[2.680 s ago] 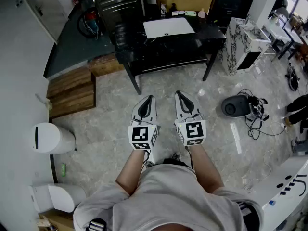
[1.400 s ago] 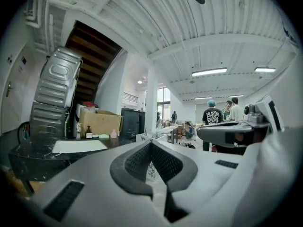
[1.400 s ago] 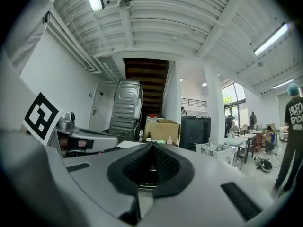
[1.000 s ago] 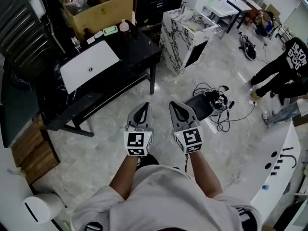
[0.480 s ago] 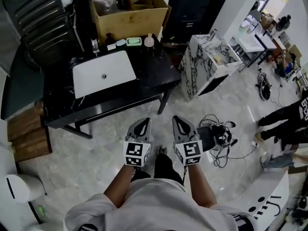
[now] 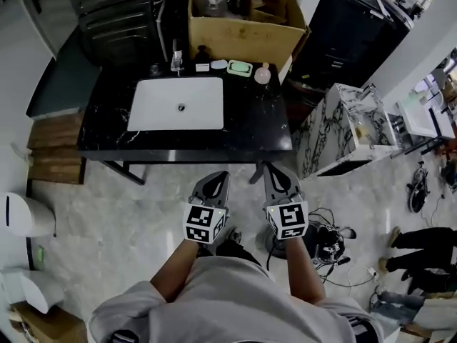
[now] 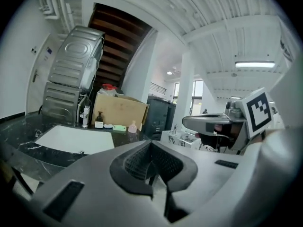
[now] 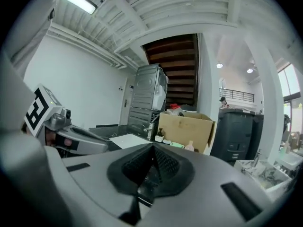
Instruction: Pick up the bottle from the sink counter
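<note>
Head view: 2 bottles stand at the back edge of the black marble desk (image 6: pixel 265 131), behind the white sink basin (image 6: pixel 163 113). The pink bottle (image 6: pixel 263 73) is at the right end of the row of small items, just in front of the cardboard box (image 6: pixel 243 40). The dark bottle (image 6: pixel 202 53) is beside the faucet (image 6: pixel 176 58). Both are upright, long axis vertical, caps up. Which one is the target, I can't tell.

Left hand-held gripper (image 6: pixel 216 179) and right hand-held gripper (image 6: pixel 273 171) are side by side at the desk's front edge, well apart from both bottles. Both have jaws together with nothing between them.

Grey marble floor (image 6: pixel 107 220), marble-patterned cabinet (image 6: pixel 343 136) right of the desk, cable tangle (image 6: pixel 330 247) on the floor.

The small items between the bottles are probably soap dishes, too small to confirm. A person's legs (image 6: pixel 421 240) are cut off at the right edge.
</note>
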The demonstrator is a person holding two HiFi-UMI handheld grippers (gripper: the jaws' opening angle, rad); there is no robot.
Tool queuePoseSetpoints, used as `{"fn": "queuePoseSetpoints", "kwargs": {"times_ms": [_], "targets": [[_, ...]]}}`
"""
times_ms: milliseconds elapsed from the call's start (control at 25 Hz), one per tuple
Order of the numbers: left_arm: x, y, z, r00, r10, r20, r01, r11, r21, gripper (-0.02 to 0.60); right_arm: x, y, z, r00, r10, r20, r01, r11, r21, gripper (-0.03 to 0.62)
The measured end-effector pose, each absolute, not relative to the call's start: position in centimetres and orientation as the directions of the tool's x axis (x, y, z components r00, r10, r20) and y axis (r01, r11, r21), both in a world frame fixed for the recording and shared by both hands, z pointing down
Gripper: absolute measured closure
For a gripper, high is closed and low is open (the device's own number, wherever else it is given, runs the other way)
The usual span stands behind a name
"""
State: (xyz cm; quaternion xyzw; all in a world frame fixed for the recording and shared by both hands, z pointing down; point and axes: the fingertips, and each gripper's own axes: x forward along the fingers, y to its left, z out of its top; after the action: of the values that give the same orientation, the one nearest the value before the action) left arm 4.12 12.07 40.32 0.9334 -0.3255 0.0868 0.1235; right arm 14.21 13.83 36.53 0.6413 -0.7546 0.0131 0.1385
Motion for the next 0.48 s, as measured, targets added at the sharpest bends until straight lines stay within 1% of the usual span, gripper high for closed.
{"fn": "queuePoseSetpoints", "kwargs": {"times_ms": [160, 240, 480], "targets": [[4.0, 10.8, 41.2, 0.722, -0.632, 0.284, -0.683, -0.717, 0.140, 0.568, 13.6, 11.3, 38.6, -0.236, -0.934, 0.268, -0.950, 0.280, 0.137, 0.585], [3.4, 9.4, 41.6, 0.694, -0.655, 0.297, -0.710, -0.691, 0.135, 0.568, 13.0, 10.2, 39.4, -0.265, -0.924, 0.274, -0.945, 0.306, 0.119, 0.585], [2.1, 5.1, 42.2, 0.679, -0.669, 0.304, -0.725, -0.676, 0.130, 0.568, 13.4, 6.2, 41.1, -0.274, -0.911, 0.307, -0.949, 0.308, 0.067, 0.585]]}}
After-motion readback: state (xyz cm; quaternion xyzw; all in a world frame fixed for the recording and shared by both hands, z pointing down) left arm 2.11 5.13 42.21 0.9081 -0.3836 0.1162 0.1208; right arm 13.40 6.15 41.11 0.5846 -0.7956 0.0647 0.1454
